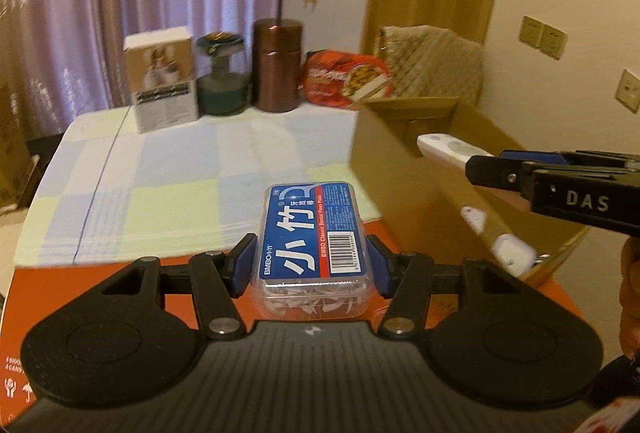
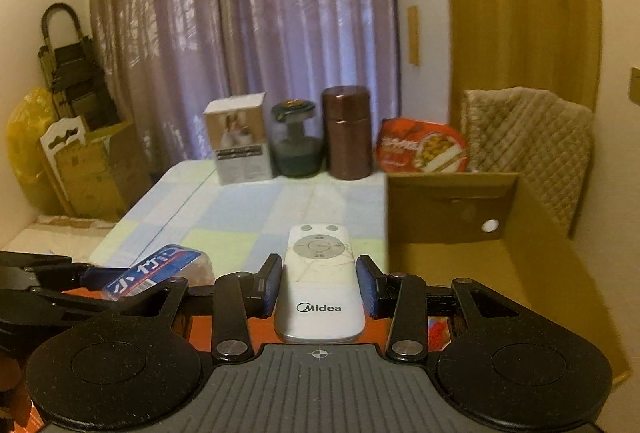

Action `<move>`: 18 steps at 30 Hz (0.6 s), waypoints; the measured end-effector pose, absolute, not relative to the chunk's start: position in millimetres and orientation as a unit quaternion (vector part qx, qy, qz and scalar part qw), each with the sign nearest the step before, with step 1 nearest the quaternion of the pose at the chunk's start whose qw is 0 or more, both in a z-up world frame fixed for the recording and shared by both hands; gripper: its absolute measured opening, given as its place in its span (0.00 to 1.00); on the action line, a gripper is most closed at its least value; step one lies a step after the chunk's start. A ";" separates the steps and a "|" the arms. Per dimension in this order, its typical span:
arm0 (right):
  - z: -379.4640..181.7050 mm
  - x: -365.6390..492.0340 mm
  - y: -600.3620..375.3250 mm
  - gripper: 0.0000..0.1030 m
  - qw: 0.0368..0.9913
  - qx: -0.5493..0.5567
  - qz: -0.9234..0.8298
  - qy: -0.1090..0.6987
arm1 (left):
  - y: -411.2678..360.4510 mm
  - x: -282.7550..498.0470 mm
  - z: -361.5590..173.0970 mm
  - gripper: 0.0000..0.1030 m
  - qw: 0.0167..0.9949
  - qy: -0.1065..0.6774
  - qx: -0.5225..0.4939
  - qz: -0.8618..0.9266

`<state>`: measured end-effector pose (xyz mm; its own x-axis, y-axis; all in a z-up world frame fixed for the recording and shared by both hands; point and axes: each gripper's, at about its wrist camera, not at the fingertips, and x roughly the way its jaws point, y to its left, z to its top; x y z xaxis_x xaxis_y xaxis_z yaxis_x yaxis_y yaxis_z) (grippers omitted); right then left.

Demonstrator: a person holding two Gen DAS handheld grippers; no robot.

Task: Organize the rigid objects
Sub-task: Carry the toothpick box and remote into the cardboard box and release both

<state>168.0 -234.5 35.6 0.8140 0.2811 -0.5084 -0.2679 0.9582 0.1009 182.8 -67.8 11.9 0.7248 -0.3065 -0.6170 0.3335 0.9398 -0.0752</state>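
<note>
My left gripper (image 1: 312, 261) is shut on a clear floss-pick box with a blue label (image 1: 314, 233), held above the table's near edge. My right gripper (image 2: 318, 283) is shut on a white Midea remote (image 2: 320, 285). In the left wrist view the right gripper (image 1: 476, 167) holds the remote (image 1: 444, 147) over the near wall of an open cardboard box (image 1: 400, 153). In the right wrist view the floss box (image 2: 156, 269) shows at lower left and the cardboard box (image 2: 448, 209) stands to the right.
At the table's far edge stand a white carton (image 1: 164, 77), a green glass jar (image 1: 222, 77), a copper canister (image 1: 278, 65) and a red food pack (image 1: 348, 79). A checked cloth (image 1: 180, 185) covers the table. A quilted chair back (image 1: 436, 61) rises behind the box.
</note>
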 end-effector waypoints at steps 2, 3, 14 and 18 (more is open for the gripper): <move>40.3 165.8 -246.6 0.36 0.953 0.017 0.135 0.269 | -79.4 180.3 18.2 0.51 0.928 0.325 0.022 -0.180; 42.1 164.3 -252.1 0.36 0.954 0.017 0.131 0.269 | -85.8 179.0 21.7 0.51 0.928 0.322 0.025 -0.184; 58.4 150.5 -322.0 0.36 0.961 0.030 0.084 0.262 | -145.7 173.6 48.9 0.51 0.924 0.305 0.039 -0.227; 62.0 149.0 -350.8 0.36 0.962 0.040 0.062 0.264 | -170.2 174.6 53.9 0.51 0.921 0.300 0.046 -0.243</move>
<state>149.0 -350.8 62.0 0.8532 0.1407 -0.5022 -0.0988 0.9891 0.1094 174.6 -170.2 53.9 0.7014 -0.4209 -0.5752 0.4757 0.8774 -0.0621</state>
